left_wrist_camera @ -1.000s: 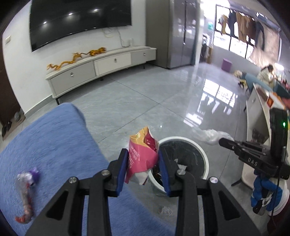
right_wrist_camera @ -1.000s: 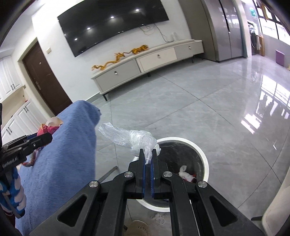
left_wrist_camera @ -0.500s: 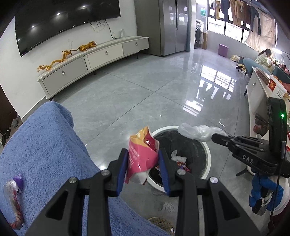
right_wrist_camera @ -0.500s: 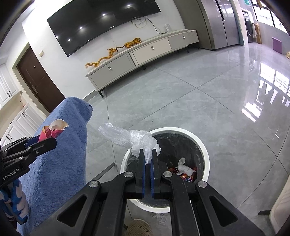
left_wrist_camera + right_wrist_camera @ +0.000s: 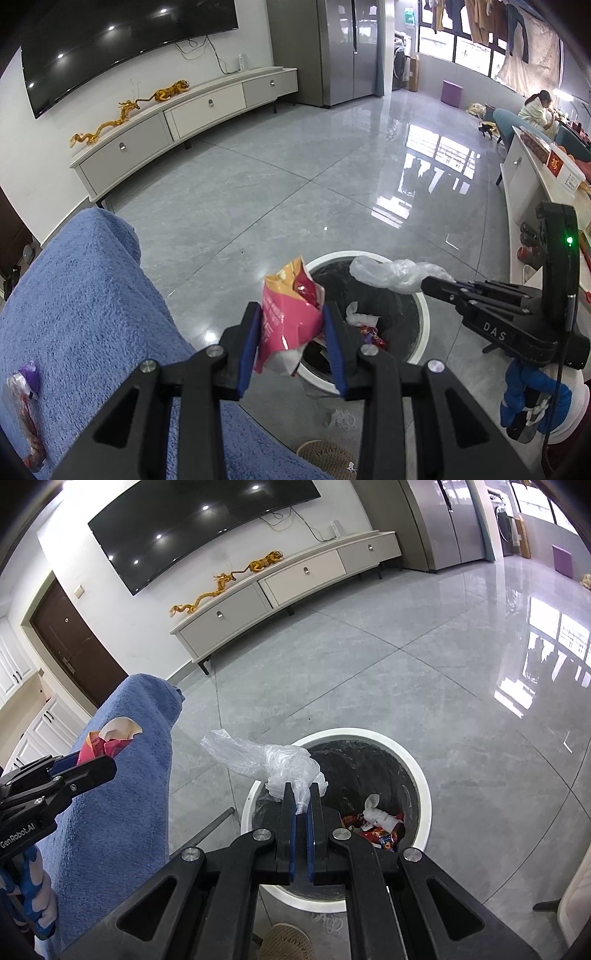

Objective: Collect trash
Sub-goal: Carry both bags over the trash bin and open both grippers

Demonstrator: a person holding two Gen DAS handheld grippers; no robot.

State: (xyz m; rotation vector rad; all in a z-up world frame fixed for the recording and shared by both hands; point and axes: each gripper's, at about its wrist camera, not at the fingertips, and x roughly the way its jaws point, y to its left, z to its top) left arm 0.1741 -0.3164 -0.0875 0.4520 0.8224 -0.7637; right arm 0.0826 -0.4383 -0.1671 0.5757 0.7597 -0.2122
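My left gripper (image 5: 291, 317) is shut on a pink and yellow snack bag (image 5: 288, 314), held beside the near left rim of a round white trash bin (image 5: 421, 306) on the floor. My right gripper (image 5: 302, 794) is shut on a crumpled clear plastic bag (image 5: 269, 760), held over the bin's (image 5: 417, 768) left rim. The bin holds a black liner, white tissue and red wrappers (image 5: 376, 827). In the left wrist view the right gripper (image 5: 439, 286) shows with the plastic bag (image 5: 391, 275). The left gripper (image 5: 92, 770) shows at the left of the right wrist view.
A blue towel-covered surface (image 5: 81, 295) lies on the left with a purple and red wrapper (image 5: 22, 410) on it. A woven slipper (image 5: 325, 458) and a white scrap (image 5: 341, 419) lie on the grey tile floor. A white table (image 5: 532, 177) stands at the right.
Both grippers have moved closer to and higher over the bin with their loads still held. More of the bin's inside shows now.
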